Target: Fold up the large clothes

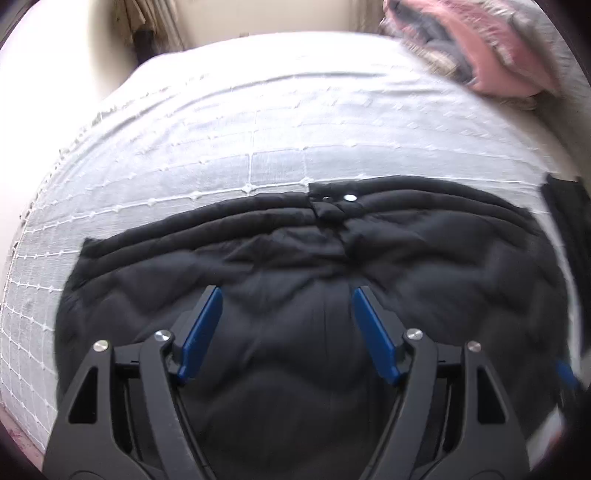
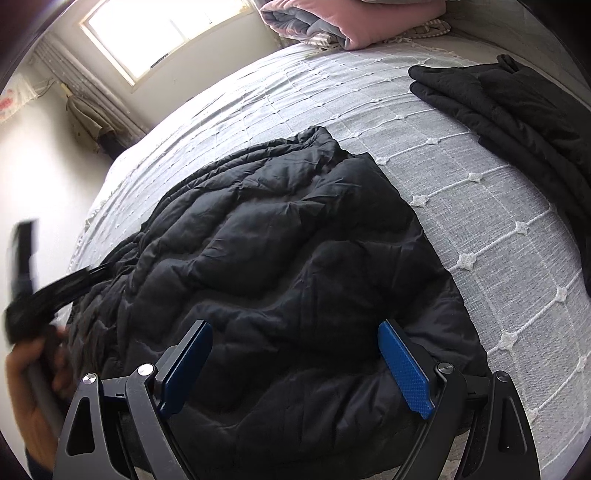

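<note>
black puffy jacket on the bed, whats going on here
A person is folding a black quilted jacket laid out on a bed with a grey grid-stitched bedspread. The left hand-held gripper and the right hand-held gripper both hang over the jacket with jaws wide open, gripping nothing. The person's hand holding the left one shows at the edge of the right wrist view. Another dark garment lies further off on the bed, and folded pink and grey bedding sits at the far end.

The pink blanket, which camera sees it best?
The right wrist view: the folded pink blanket is sharp at the bed's far end. The left wrist view shows it blurred in the corner.
</note>
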A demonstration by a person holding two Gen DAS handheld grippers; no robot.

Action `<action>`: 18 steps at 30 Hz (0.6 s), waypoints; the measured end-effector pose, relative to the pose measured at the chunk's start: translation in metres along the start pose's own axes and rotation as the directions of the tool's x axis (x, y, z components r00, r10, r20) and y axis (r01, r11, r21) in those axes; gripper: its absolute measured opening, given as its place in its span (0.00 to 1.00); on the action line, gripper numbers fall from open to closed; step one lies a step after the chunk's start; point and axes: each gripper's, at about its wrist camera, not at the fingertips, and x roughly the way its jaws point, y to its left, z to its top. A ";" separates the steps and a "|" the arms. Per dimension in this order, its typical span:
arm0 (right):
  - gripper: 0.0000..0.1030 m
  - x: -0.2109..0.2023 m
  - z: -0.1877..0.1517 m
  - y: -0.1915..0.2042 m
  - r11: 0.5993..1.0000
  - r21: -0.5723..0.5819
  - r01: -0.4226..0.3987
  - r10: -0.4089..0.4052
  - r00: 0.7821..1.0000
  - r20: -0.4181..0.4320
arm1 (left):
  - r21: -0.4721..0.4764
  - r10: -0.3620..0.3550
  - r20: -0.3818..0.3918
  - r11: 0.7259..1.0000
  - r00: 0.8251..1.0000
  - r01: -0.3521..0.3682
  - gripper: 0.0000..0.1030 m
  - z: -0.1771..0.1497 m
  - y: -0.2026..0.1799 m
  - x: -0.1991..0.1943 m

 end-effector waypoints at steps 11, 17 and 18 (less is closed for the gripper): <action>0.89 -0.002 -0.002 0.001 1.000 -0.002 0.020 -0.020 1.000 0.008 | 0.091 -0.043 -0.034 0.995 0.999 0.046 0.72 -0.119 -0.012 -0.035; 0.89 0.003 -0.007 0.007 0.997 -0.042 0.062 -0.062 0.998 0.009 | 0.153 0.006 -0.041 0.988 0.999 0.000 0.73 -0.136 -0.023 -0.017; 0.89 0.004 -0.007 0.007 0.997 -0.047 0.068 -0.068 0.998 0.009 | 0.139 -0.005 -0.048 0.990 0.999 0.011 0.74 -0.136 -0.021 -0.015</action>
